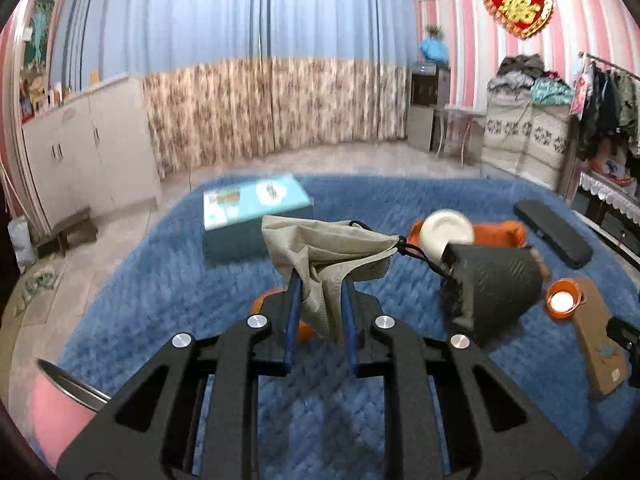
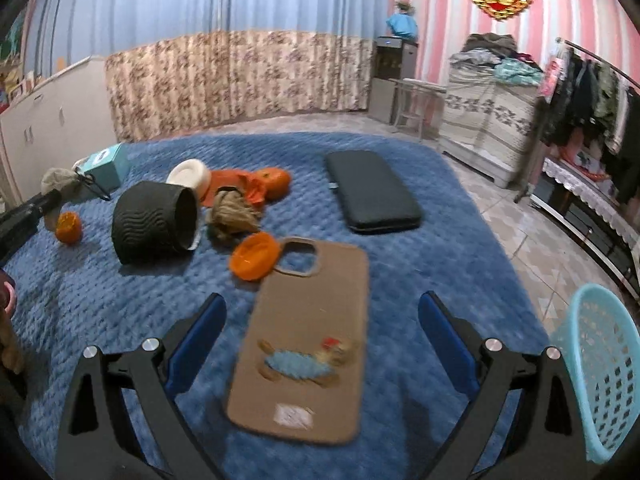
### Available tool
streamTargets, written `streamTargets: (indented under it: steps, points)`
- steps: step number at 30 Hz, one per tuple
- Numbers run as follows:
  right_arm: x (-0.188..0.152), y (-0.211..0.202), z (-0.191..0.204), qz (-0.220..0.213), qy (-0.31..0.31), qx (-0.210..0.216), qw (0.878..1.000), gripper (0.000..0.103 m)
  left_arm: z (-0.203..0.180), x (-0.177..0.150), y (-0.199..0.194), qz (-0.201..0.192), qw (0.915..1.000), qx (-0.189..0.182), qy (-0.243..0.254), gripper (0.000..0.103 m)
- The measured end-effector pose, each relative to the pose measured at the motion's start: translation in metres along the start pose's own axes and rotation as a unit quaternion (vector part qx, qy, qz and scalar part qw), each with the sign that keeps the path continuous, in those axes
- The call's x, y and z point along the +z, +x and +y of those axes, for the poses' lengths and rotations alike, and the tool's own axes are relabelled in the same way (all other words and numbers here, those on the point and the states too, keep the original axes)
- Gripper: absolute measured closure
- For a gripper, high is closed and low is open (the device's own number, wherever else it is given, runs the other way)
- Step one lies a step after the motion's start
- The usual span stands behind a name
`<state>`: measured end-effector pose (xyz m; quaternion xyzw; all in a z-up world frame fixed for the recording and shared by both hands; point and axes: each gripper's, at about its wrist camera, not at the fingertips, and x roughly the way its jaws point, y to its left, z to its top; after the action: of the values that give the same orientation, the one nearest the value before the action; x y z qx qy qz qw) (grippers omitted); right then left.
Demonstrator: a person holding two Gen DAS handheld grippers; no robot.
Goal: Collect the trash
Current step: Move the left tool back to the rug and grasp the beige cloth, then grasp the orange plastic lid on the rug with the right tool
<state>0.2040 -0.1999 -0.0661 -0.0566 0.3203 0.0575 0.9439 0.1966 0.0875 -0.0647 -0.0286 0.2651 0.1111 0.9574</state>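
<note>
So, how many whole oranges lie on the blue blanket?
2: one orange left of the black pot, another orange behind it near the white dish. More may be hidden.

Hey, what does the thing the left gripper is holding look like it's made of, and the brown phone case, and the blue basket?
The face mask pinched in the left gripper looks like soft grey-green fabric: it creases and droops, with a black ear loop. The brown phone case looks matte, probably silicone or faux leather; blur leaves that open. The blue basket looks like molded plastic, with a smooth rim and a perforated wall.

Left gripper (image 1: 320, 304), blue-padded fingers clamped on crumpled grey-beige cloth face mask (image 1: 332, 256), above quilted blue blanket (image 1: 160, 280)
</note>
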Motion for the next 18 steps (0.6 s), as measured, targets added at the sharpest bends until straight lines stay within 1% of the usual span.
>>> streamTargets:
  steps: [3,7,8,9,10,11,12,14,15,17,18]
  points:
    - [0.009,0.015,0.014,0.013,-0.015,-0.002,1.0,0.009,0.001,0.003,0.005,0.006,1.0,-0.002,-0.005,0.086]
    - [0.019,0.036,0.028,0.037,-0.021,0.014,0.999,0.01,0.003,0.0,0.007,0.011,0.9999,-0.003,-0.009,0.086]
    - [0.021,0.041,0.036,0.043,-0.032,0.011,0.999,0.015,0.003,-0.002,0.008,0.012,0.9999,-0.004,-0.011,0.086]
    - [0.023,0.046,0.04,0.049,-0.042,0.008,0.998,0.023,0.003,-0.002,0.008,0.011,0.9999,-0.004,-0.01,0.086]
    - [0.022,0.049,0.043,0.054,-0.046,0.008,0.997,0.028,0.003,-0.002,0.008,0.011,0.9999,-0.004,-0.01,0.086]
    - [0.023,0.054,0.047,0.063,-0.049,0.01,0.997,0.035,0.003,-0.003,0.008,0.011,0.9999,-0.005,-0.011,0.086]
    - [0.023,0.057,0.048,0.068,-0.047,0.011,0.996,0.04,0.003,-0.004,0.008,0.011,0.9999,-0.006,-0.012,0.086]
    - [0.023,0.061,0.049,0.072,-0.043,0.013,0.996,0.046,0.002,-0.005,0.008,0.011,0.9999,-0.006,-0.012,0.086]
    - [0.023,0.062,0.049,0.07,-0.042,0.012,0.997,0.055,0.002,-0.005,0.009,0.011,0.9998,-0.007,-0.012,0.086]
    - [0.024,0.062,0.049,0.066,-0.041,0.013,0.997,0.063,0.002,-0.005,0.008,0.011,0.9998,-0.006,-0.012,0.086]
    - [0.024,0.061,0.048,0.064,-0.04,0.013,0.997,0.063,0.002,-0.005,0.008,0.011,0.9998,-0.006,-0.012,0.086]
